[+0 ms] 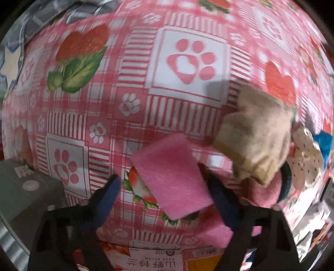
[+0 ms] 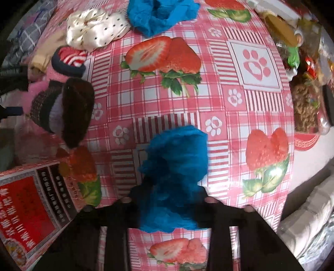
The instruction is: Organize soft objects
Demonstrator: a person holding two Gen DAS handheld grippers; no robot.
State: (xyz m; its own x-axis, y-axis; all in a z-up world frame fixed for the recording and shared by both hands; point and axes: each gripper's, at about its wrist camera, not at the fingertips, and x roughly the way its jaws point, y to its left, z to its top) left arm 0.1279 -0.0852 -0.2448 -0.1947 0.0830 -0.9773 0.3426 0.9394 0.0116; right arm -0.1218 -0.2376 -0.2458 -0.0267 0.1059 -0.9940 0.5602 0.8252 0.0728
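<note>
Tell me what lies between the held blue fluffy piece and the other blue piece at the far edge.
Right wrist view: only bare tablecloth with a strawberry print separates the blue piece in the right gripper from the far one.

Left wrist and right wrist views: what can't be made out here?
- Left wrist view: the pink sponge lies between the open left claw fingers; contact is unclear through motion blur.
- Left wrist view: the beige cloth is smeared, its type unreadable.
- Right wrist view: the right claw tips are buried under the blue fluffy cloth.
- Right wrist view: the red box is cut off by the frame edge.
</note>
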